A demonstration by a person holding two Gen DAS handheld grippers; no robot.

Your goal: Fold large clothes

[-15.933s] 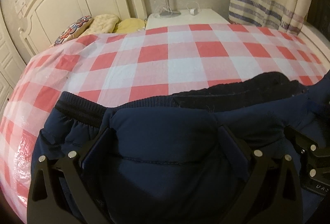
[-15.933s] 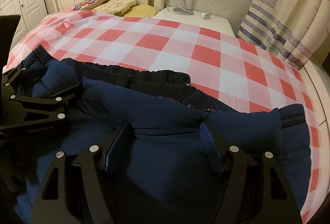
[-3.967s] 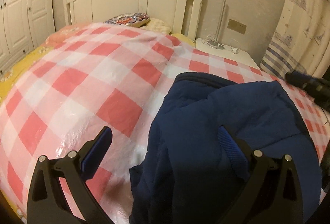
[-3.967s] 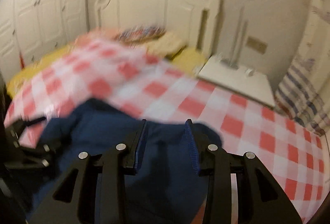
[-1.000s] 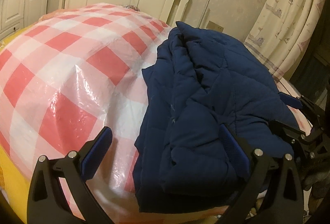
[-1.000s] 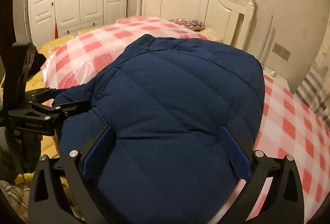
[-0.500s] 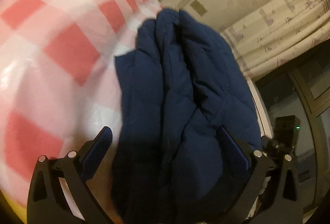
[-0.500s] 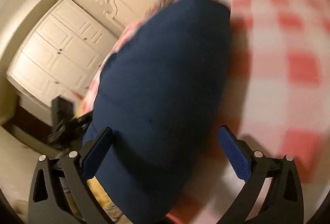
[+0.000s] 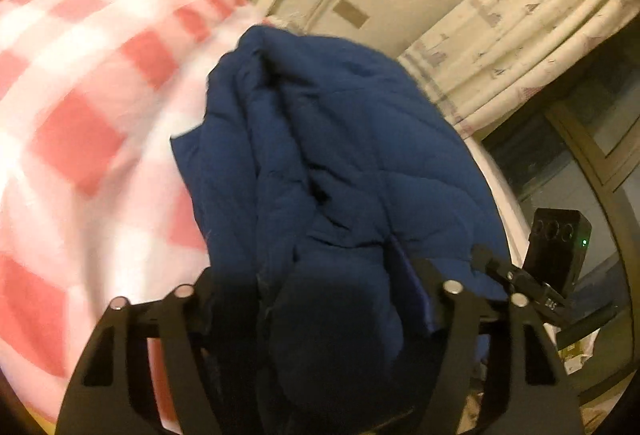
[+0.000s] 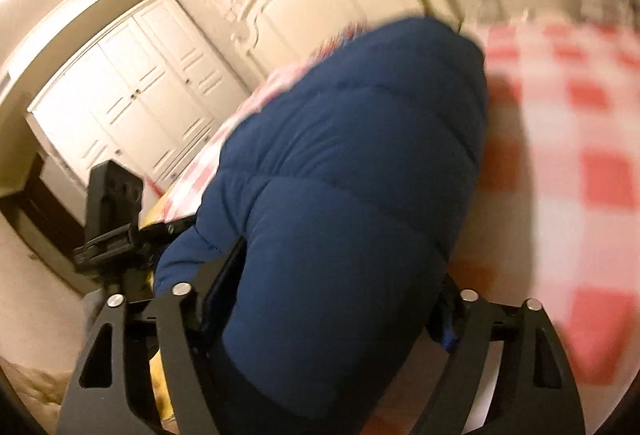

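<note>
Jacket (image 9: 352, 163): navy, padded, bundled at the bed's (image 9: 80, 139) near edge. Left gripper (image 9: 320, 299) and right gripper (image 10: 332, 299): jaws closing around its near end, grip unconfirmed. Step: gathering near end. Next: firm hold, fold toward headboard.

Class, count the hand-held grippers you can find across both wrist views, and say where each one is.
2. The left hand-held gripper is closing around the navy jacket's near end; the right hand-held gripper is closing around the same end from the other side.

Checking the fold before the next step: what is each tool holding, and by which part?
Both tools, left and right, are closing around the near end of the folded navy jacket; firm hold cannot be told.
</note>
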